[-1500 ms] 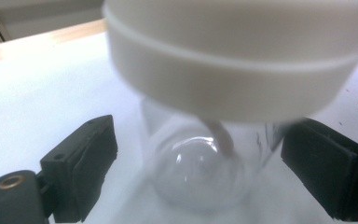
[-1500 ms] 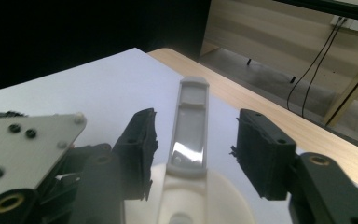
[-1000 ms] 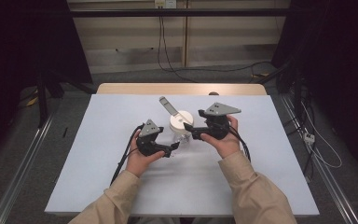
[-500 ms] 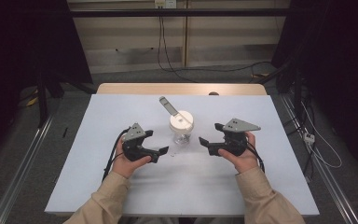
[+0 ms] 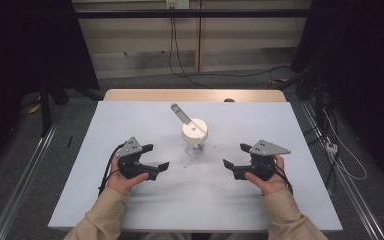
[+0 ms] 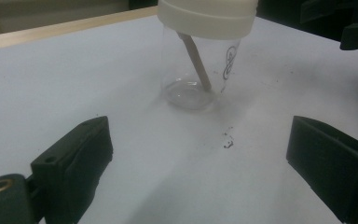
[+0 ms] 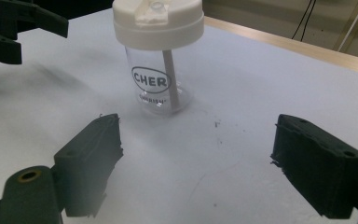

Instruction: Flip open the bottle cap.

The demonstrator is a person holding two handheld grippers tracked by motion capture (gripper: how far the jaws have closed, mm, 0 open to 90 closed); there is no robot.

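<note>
A clear plastic cup [image 5: 195, 141] [image 6: 198, 77] [image 7: 158, 86] with a cream lid [image 5: 194, 129] stands upright in the middle of the white table [image 5: 130, 115]. A pale straw [image 5: 181, 113] pokes up through the lid and leans to the back left. My left gripper [image 5: 156, 157] [image 6: 200, 158] rests open on the table to the cup's left, apart from it. To the cup's right my right gripper [image 5: 233, 160] [image 7: 198, 156] also stands open, a short way off. Nothing lies between either pair of jaws.
Small dark specks [image 6: 227, 140] mark the table just in front of the cup. A wooden strip [image 5: 195, 95] runs along the table's far edge. Cables [image 5: 172, 50] hang down the wall behind, and metal rails [image 5: 25, 170] flank the table on both sides.
Both grippers were up against the cup a second ago. They have since pulled back and outward, left one to the left, right one to the right, leaving the cup standing alone.
</note>
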